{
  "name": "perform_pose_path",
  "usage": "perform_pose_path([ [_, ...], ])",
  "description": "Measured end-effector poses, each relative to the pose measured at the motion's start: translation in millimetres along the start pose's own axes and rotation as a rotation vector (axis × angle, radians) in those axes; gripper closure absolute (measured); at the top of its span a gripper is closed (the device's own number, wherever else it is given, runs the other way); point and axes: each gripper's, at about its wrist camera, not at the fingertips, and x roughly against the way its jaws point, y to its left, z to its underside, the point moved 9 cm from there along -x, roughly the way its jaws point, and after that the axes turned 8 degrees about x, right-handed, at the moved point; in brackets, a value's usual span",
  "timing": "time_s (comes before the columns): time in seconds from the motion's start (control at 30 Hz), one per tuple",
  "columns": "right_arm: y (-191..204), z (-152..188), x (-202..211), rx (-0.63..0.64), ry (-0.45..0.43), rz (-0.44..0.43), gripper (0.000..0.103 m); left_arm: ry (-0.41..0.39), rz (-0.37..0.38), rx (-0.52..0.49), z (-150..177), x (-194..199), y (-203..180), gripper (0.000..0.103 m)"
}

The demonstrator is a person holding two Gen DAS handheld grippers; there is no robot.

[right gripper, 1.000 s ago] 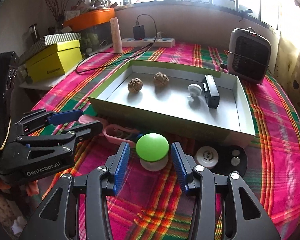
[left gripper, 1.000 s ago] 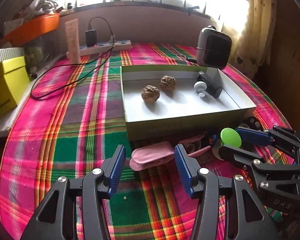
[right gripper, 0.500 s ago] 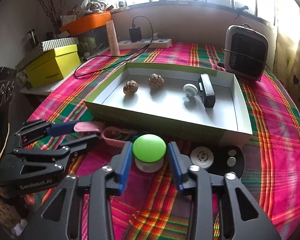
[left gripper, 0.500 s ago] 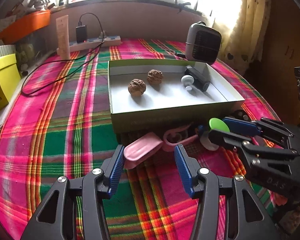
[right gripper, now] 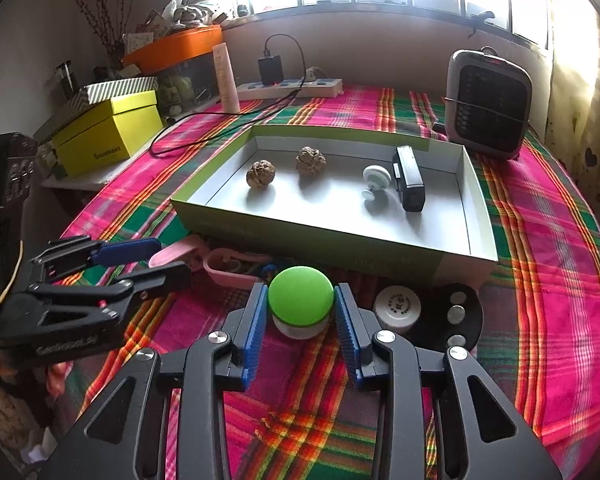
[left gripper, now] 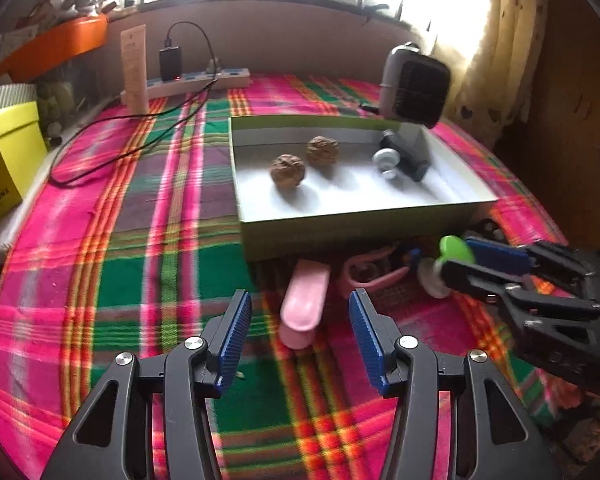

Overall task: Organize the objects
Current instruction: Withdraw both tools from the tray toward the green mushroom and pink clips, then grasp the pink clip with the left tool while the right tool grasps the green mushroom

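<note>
Green-capped knob (right gripper: pixel 301 295) clenched by right hand-held gripper (right gripper: pixel 301 312) angled downward, left hand-held gripper (left gripper: pixel 300 338) released, tilted down

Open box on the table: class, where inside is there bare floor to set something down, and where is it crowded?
Free: the box's near strip and the gap between the walnuts and white knob. Crowded: outside its front wall, around the pink clip and green button.
</note>
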Motion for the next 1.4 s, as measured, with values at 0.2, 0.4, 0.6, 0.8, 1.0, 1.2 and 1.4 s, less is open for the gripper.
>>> perform_pose_path([
  [0.2,0,0,-1,-0.007,0.0,0.0,0.068,0.018,-0.017,-0.007,0,-10,3,0.053],
  [0.4,0,0,-1,-0.012,0.001,-0.007,0.068,0.021,-0.024,-0.01,-4,-14,3,0.053],
  [0.6,1,0,-3,-0.012,0.004,-0.012,0.068,0.022,-0.033,-0.013,-6,-16,3,0.055],
  [0.8,1,0,-5,-0.013,0.007,-0.017,0.068,0.021,-0.043,-0.018,-7,-16,3,0.068],
  [1.0,1,0,-5,-0.019,0.004,-0.017,0.068,0.022,-0.048,-0.04,-7,-17,-1,0.078],
  [1.2,1,1,-5,-0.019,0.005,-0.02,0.068,0.018,-0.06,-0.031,-8,-17,1,0.087],
  [1.4,1,1,-6,-0.02,0.008,-0.026,0.068,0.018,-0.058,-0.029,-8,-17,2,0.087],
])
